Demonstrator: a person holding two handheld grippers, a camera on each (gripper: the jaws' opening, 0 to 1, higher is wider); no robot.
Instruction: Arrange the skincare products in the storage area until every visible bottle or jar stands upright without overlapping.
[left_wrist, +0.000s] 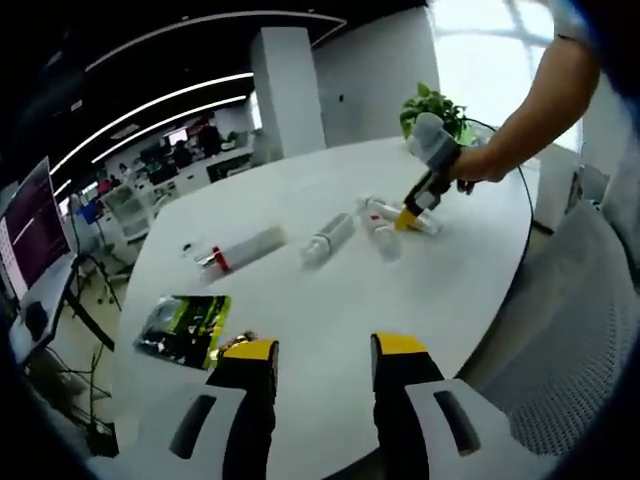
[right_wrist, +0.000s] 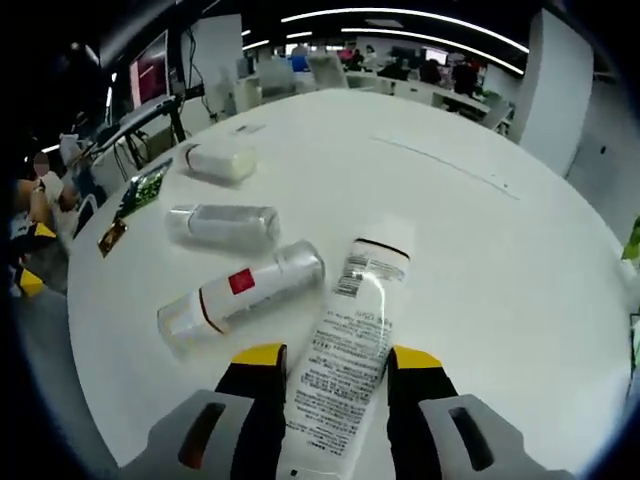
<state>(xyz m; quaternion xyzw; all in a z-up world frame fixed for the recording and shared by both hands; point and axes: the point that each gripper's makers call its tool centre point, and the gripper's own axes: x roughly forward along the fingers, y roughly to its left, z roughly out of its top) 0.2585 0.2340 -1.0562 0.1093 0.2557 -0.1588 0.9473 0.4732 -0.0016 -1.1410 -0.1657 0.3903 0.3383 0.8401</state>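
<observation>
Here, step in hand: we judge a pick-up is under way; the right hand-held gripper (right_wrist: 328, 368) has its jaws apart on either side of the white tube (right_wrist: 350, 340), not yet closed on it.
Left hand-held gripper (left_wrist: 325, 352): jaws apart, holding nothing, hovering over the near edge of the desk (left_wrist: 330, 280).
Tube's lie: flat on the desk, long axis running up along the right gripper view, cap end pointing away from us.
Neighbours: a bottle with a red label (right_wrist: 240, 295) lies just left of the tube, a clear bottle (right_wrist: 222, 222) and a white jar (right_wrist: 220, 161) beyond, all on their sides.
Next move: we would close on the tube, then tip it upright on bare desk.
</observation>
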